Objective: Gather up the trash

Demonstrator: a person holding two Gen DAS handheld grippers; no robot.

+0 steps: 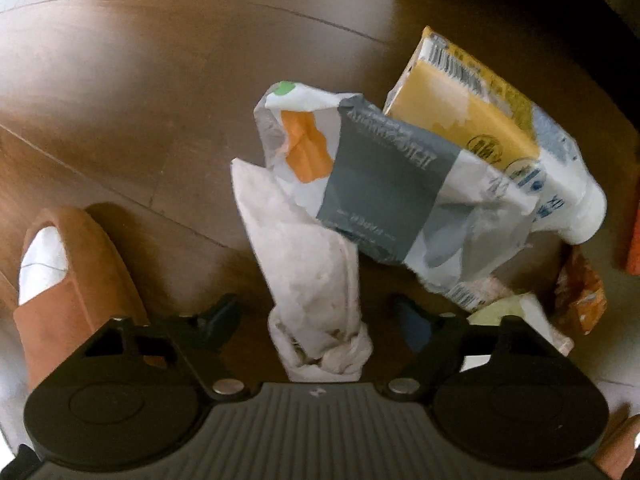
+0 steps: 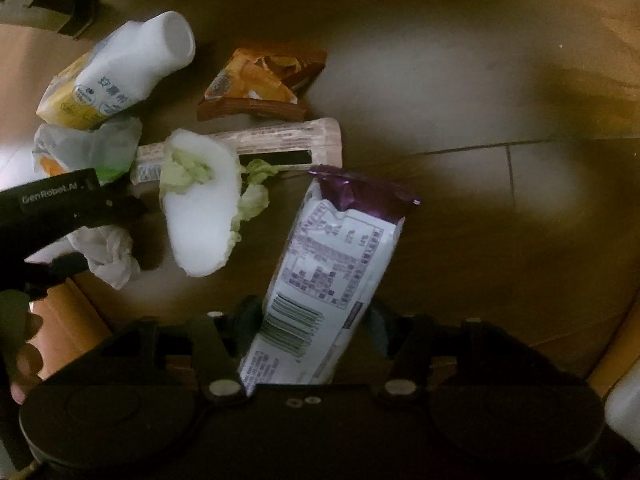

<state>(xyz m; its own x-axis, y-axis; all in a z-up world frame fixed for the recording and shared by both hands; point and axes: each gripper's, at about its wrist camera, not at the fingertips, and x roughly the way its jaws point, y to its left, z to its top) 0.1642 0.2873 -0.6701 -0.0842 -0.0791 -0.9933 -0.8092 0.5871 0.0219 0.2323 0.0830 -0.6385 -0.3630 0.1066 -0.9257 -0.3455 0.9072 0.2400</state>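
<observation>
The left hand-held gripper (image 1: pixel 316 320) is pointed down at the wooden floor (image 1: pixel 140 100), its jaws apart on either side of a crumpled white tissue (image 1: pixel 308 264); no contact with the pads can be made out. Just beyond it a grey and white wrapper (image 1: pixel 384 184), a yellow carton (image 1: pixel 460 96) and a white bottle (image 1: pixel 576 196) are piled together. The right hand-held gripper (image 2: pixel 316 316) is clamped on a purple and white snack packet (image 2: pixel 332 264)
</observation>
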